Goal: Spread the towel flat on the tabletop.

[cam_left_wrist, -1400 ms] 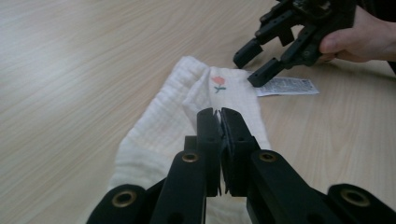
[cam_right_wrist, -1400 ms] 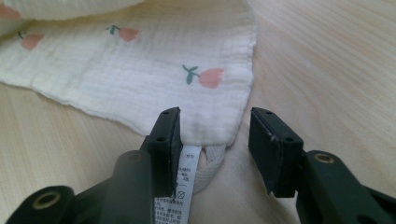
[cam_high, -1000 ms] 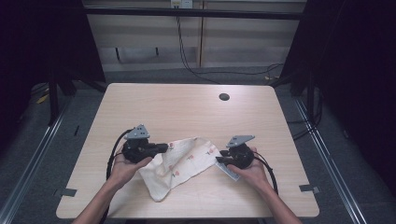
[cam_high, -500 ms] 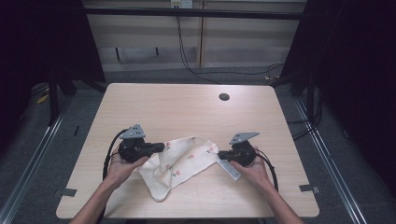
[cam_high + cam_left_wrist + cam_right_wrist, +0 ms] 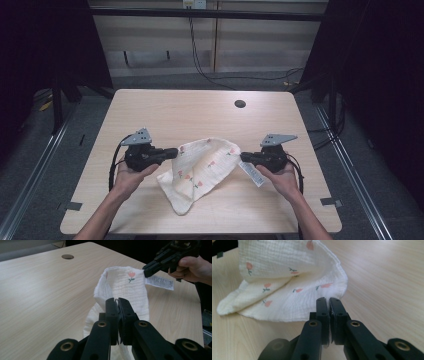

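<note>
progress: looks like the early part of a fold or spread, both edges grabbed, cloth still bunched, so the real work is left I'd say
left hand-held gripper: jaws pinched tight on the cloth's left edge
right hand-held gripper: jaws have just been closing, now clamped on the right edge by the care label
cloth: strung between the two, top raised a bit, lower end resting on the worktop
left to do: lift it, then straighten or fold it
</note>
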The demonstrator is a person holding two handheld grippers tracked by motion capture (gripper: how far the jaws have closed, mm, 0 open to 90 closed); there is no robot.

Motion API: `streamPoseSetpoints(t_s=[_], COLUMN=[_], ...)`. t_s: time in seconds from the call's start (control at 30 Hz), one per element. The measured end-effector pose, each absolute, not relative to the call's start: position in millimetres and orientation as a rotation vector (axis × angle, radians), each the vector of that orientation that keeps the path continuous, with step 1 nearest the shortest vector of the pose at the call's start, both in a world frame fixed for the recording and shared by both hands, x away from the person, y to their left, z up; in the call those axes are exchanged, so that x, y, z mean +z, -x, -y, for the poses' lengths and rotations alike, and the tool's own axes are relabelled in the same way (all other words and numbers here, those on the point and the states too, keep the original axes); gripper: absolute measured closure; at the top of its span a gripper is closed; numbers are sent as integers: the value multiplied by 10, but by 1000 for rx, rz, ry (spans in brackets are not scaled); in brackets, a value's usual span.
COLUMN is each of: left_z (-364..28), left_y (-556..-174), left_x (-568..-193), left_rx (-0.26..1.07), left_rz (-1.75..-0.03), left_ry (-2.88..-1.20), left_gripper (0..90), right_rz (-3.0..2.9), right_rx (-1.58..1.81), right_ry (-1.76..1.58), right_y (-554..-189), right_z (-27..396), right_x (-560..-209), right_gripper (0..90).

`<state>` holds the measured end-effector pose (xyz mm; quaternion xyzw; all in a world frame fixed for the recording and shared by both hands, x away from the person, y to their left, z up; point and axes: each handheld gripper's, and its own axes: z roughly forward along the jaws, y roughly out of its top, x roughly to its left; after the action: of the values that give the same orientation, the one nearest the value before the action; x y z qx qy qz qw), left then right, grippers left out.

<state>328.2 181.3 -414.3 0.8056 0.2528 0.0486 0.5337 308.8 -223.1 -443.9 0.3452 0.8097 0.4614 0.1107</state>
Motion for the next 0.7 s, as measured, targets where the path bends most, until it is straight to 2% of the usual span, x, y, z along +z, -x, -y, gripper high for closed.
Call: streamPoseSetpoints(t_s=[0.7], left_z=[-1929], left_y=[-3184], left_x=[-3792], left_rx=[201], left_rz=[-550], left_ry=[-1835], left_gripper=[876], right_rz=[-2173], right_rx=[1567], right_ry=[-947], right_y=[-2878], right_z=[2511], right_x=[-3762], right_gripper=[866])
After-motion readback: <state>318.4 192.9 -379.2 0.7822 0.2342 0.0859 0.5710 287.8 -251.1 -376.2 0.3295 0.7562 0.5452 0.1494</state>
